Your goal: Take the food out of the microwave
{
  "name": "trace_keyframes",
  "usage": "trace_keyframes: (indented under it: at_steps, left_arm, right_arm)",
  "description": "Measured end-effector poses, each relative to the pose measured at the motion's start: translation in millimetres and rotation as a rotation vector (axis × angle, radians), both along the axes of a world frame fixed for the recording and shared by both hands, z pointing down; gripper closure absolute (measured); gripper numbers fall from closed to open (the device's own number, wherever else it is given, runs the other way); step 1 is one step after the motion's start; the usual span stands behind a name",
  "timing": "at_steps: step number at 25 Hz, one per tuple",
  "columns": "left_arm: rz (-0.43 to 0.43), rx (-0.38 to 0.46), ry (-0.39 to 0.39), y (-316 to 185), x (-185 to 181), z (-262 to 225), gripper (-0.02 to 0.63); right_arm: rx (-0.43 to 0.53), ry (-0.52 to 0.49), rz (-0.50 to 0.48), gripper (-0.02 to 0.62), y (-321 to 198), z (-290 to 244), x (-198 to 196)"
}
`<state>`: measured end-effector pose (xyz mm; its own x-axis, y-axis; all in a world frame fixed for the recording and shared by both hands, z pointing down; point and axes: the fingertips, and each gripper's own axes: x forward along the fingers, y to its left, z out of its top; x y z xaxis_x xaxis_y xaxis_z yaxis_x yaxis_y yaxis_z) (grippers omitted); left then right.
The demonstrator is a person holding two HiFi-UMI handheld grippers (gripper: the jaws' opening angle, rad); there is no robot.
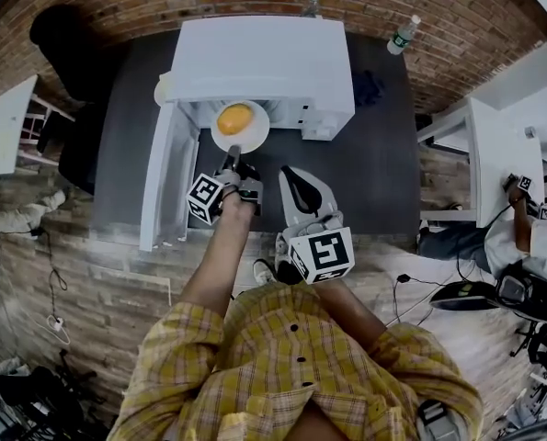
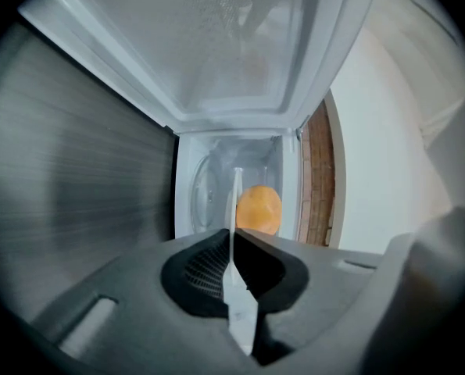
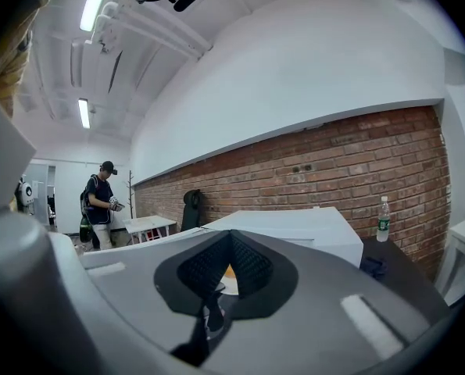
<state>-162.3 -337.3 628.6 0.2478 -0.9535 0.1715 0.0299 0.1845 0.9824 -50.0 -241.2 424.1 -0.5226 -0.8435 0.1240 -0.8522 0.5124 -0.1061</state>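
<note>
1. At the mouth of the microwave [image 1: 264, 62], the left gripper [image 1: 232, 158] is pinching the near rim of the white plate [image 1: 259, 129]. Its jaws are nearly together, pressing the thin rim from both sides.
2. The left gripper view is showing that rim edge-on, running up between the black pads [image 2: 205, 268].
3. The orange round food [image 1: 234, 118] is sitting on the plate. The plate is poking partly out past the microwave's front edge.
4. It is not showing whether the plate is resting on the cavity floor or lifted.
5. The door [image 1: 158, 191] is standing open at the left.
6. The right gripper [image 1: 291, 178] is hanging over the dark table [image 1: 374, 154], just right of the plate and apart from it. Its jaws are pressing together on nothing.
</note>
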Motion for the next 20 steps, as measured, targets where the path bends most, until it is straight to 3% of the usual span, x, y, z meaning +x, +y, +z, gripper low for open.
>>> trace_keyframes:
  at_steps: [20]
  left_arm:
    - [-0.024, 0.073, 0.066, 79, -5, -100, 0.592]
  right_arm:
    - [0.015, -0.029, 0.007, 0.601, 33, -14, -9]
